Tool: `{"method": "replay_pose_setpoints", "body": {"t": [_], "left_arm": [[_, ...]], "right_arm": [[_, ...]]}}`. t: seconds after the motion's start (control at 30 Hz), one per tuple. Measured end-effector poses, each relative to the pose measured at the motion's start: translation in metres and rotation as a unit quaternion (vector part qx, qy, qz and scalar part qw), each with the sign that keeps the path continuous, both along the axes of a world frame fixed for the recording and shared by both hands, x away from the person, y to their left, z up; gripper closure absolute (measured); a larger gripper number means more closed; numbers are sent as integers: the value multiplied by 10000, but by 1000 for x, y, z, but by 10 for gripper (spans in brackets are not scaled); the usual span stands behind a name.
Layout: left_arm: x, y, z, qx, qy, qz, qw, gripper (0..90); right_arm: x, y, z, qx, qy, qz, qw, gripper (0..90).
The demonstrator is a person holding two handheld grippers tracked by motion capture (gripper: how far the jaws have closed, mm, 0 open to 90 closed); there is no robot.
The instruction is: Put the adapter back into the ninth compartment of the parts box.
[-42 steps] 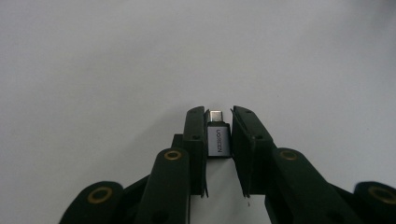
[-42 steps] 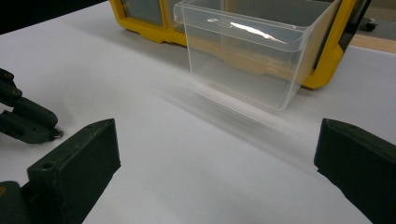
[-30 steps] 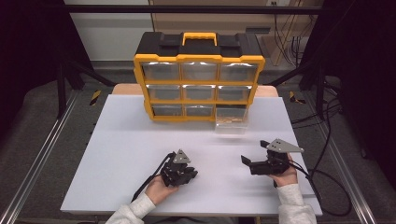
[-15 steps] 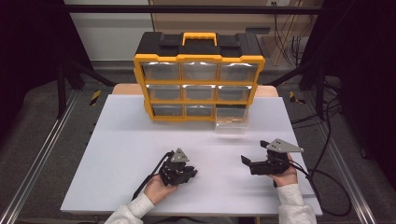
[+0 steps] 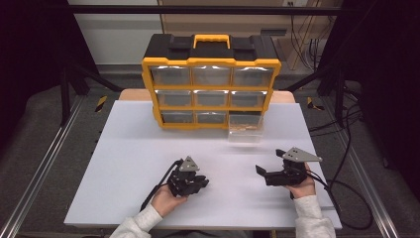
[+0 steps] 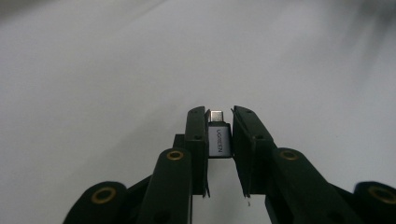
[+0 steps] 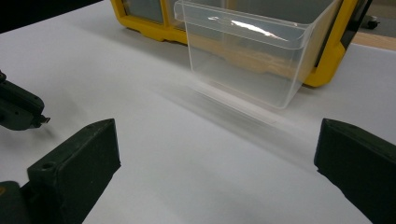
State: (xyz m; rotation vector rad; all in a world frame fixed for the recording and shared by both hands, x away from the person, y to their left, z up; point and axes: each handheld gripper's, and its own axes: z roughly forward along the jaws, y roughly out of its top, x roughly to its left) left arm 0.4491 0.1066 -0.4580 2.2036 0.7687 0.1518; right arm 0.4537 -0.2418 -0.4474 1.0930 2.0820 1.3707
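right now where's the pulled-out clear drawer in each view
high view: clear drawer sticks out of the yellow organizer at its bottom right slot.
left gripper view: not in it.
right gripper view: upper centre, drawer ahead of the open jaws.
shared landmark: the white table.

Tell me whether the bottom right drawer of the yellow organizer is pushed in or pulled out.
Pulled out. The clear drawer juts forward past the organizer's yellow frame onto the table, while the other drawers sit flush; the right gripper view shows its clear walls projecting.
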Motion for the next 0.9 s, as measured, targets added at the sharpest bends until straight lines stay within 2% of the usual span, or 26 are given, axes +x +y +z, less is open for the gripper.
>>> {"method": "replay_pose_setpoints", "body": {"t": [0.9], "left_arm": [[1, 11, 17, -167, -141, 38, 9998, 755]], "right_arm": [[0, 0, 0, 5, -8, 2, 10000, 7]]}}
